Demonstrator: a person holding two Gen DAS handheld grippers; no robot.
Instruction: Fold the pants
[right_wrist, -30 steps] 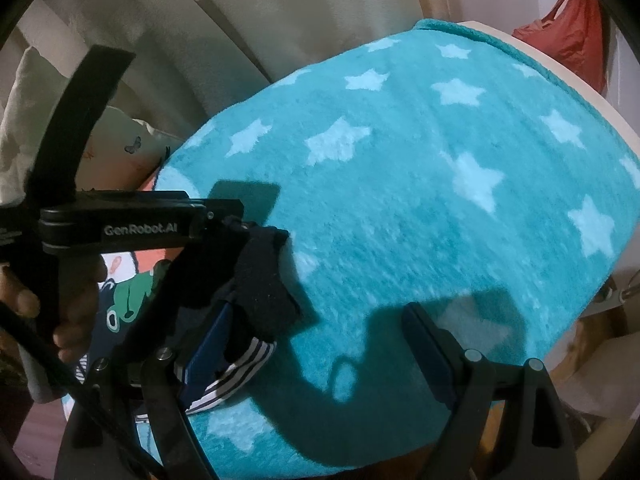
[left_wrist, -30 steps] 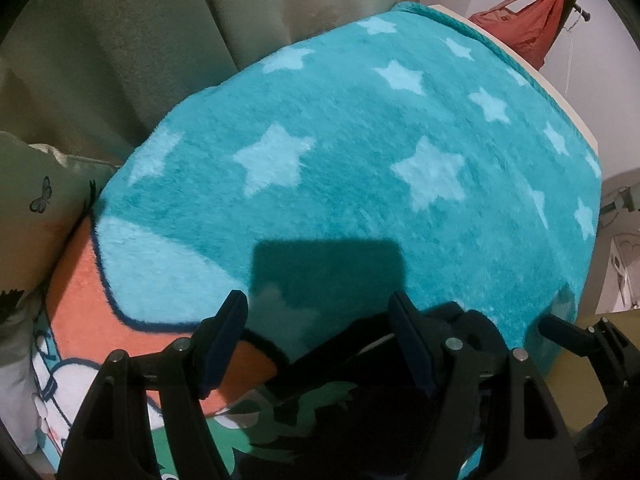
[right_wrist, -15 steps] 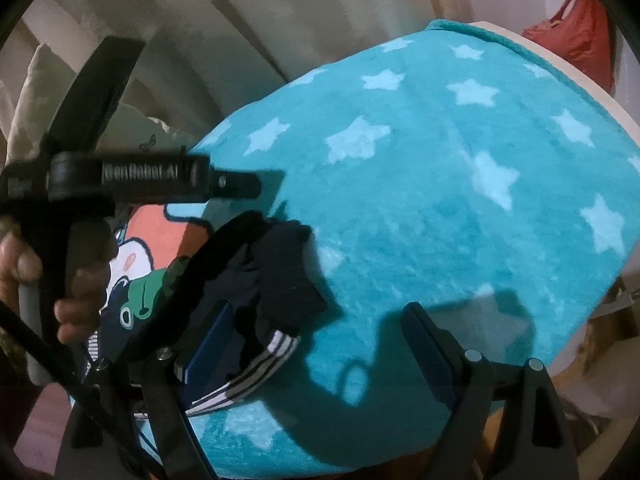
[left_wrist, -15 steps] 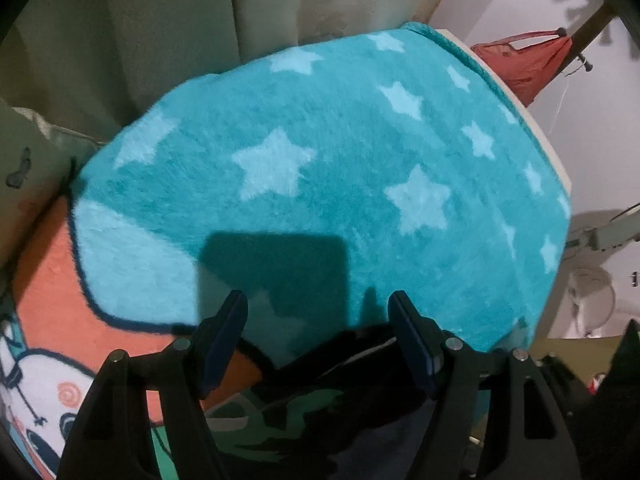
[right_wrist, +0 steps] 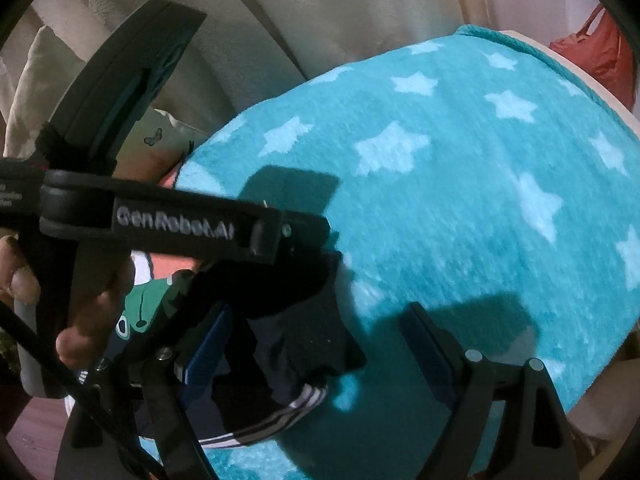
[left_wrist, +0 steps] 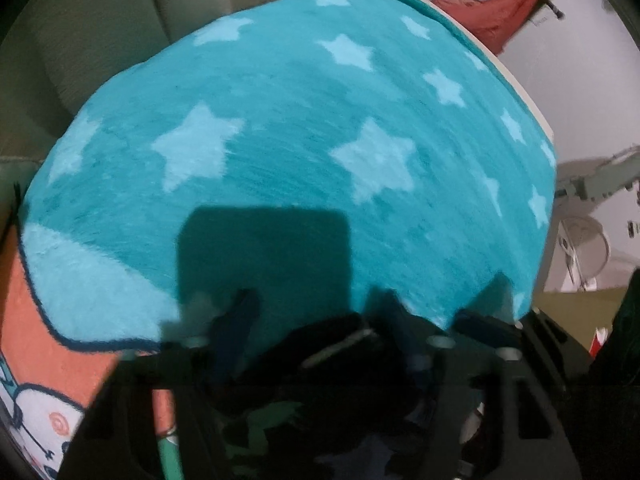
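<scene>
L tongs have just been closing, w/ dark pants bunched between them; pads seem to be meeting the cloth, tho blur is hiding whether they're pinching yet, so the grab for the fold is prob. starting. R tongs are standing wide, gripping nothing (pants lying by their left pad). Star blanket is spreading ahead of both.
</scene>
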